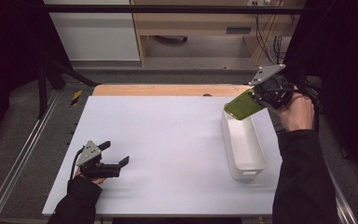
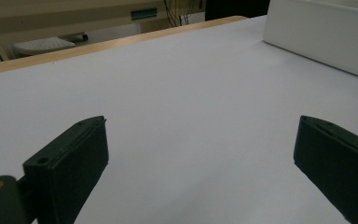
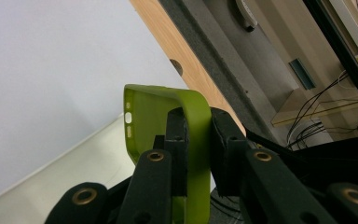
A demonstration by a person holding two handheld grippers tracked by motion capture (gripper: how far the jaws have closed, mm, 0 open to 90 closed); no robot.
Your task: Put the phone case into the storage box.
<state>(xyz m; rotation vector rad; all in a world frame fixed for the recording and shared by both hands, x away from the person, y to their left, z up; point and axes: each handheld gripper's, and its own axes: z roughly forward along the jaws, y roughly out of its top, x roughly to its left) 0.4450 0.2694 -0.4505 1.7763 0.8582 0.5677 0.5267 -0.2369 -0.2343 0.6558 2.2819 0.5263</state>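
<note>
A green phone case [image 1: 243, 105] hangs in the air over the far end of a white rectangular bin [image 1: 244, 142] at the table's right. My right gripper [image 1: 261, 97] is shut on the case's edge; in the right gripper view the jaws pinch the green wall [image 3: 196, 135] from both sides. My left gripper [image 1: 115, 153] rests low on the white table [image 1: 168, 140] at the near left, open, with nothing between its jaws [image 2: 200, 154].
The white bin's side wall [image 2: 326, 32] stands far right in the left gripper view. A wooden strip [image 1: 168, 89] runs along the table's far edge. Metal rails [image 1: 23, 154] flank the left side, and cabinets with cables [image 1: 270, 42] stand beyond.
</note>
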